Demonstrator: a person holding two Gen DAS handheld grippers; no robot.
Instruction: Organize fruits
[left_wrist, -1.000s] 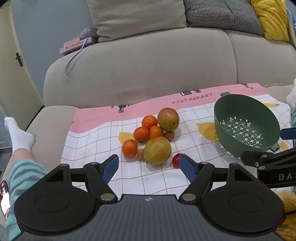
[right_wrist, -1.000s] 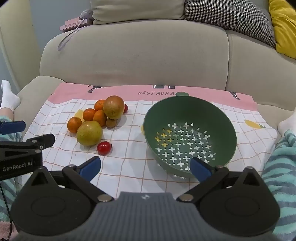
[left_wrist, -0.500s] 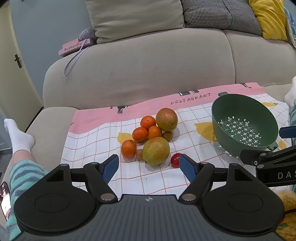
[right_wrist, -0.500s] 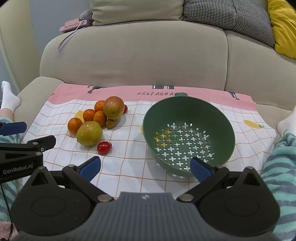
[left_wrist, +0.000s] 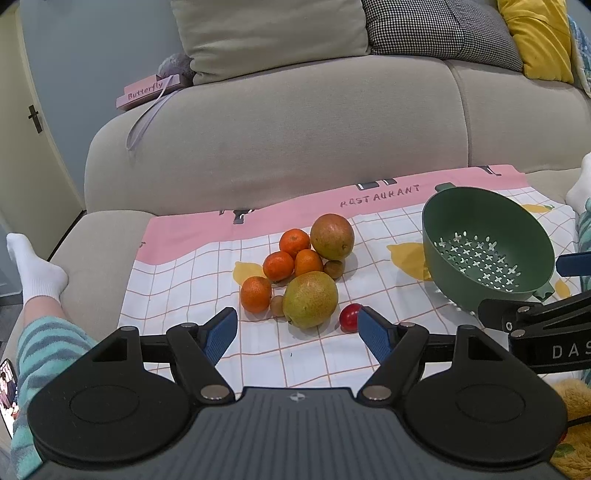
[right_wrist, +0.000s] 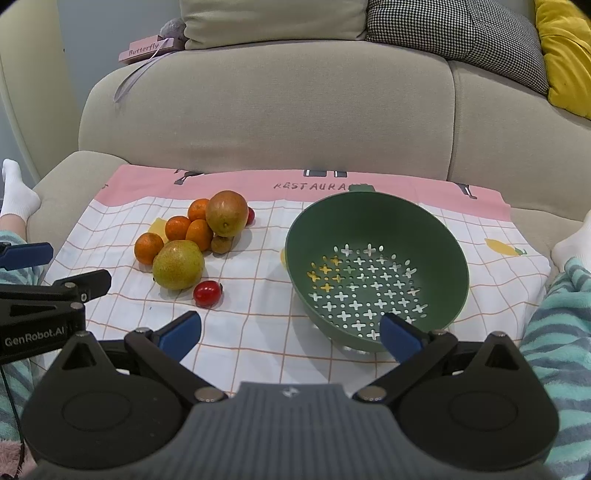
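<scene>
A heap of fruit lies on a checked cloth (left_wrist: 184, 280): a green-yellow pear (left_wrist: 310, 299), a reddish pear (left_wrist: 331, 236), several tangerines (left_wrist: 255, 293) and small brown fruits (left_wrist: 334, 268). A red cherry tomato (left_wrist: 350, 316) lies just right of the near pear. An empty green colander (right_wrist: 373, 266) stands to the right, also in the left wrist view (left_wrist: 487, 251). My left gripper (left_wrist: 297, 332) is open and empty just in front of the near pear. My right gripper (right_wrist: 290, 330) is open and empty, its right fingertip before the colander's near rim.
The cloth covers a beige sofa seat with the backrest (left_wrist: 295, 129) close behind. A pink box marked Butterfly (left_wrist: 147, 90) and cushions sit on top. Legs in striped trousers and white socks (left_wrist: 33, 266) flank the cloth on both sides.
Both grippers have stayed open. The left view has shifted very slightly, the fruit sitting a touch lower-left; the right view is nearly unchanged. No fruit has moved.
</scene>
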